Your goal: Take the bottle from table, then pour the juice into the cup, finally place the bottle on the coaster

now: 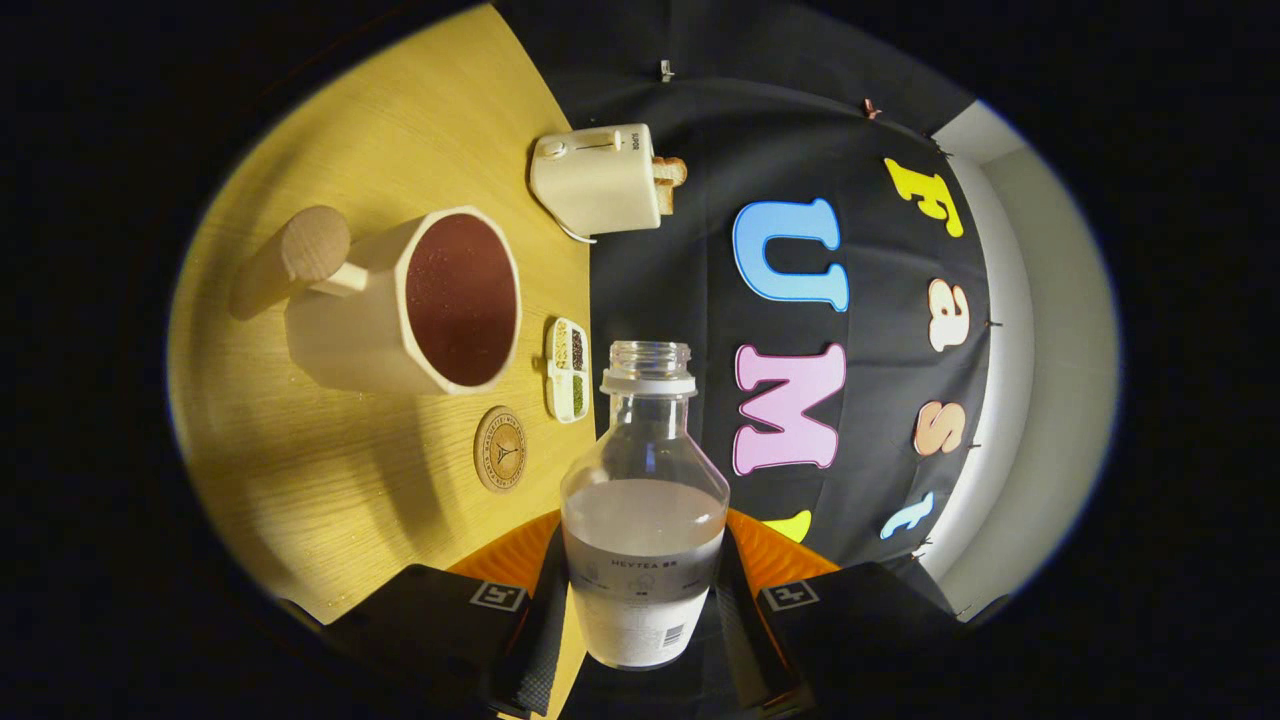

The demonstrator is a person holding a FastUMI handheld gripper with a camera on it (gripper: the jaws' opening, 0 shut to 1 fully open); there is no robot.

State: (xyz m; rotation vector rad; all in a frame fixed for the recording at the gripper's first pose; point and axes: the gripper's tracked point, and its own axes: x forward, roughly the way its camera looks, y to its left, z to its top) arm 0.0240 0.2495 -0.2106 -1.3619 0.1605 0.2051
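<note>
Between gripper (640, 610) fingers: clear bottle (644, 520)

the gripper (640, 610) is clamping the bottle (643, 520) between both fingers, so nothing is passing there. beyond the fingertips the coaster (500, 449) is lying bare, with open table (330, 480) around it. the cup (405, 305) and its wooden handle (290, 260) are crowding just past it, the small tray (567, 369) beside, the toaster (600, 178) standing farthest.

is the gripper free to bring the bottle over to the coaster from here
Probably yes: the gripper, shut on the bottle, has bare table between it and the coaster; the cup stands beyond.
</note>
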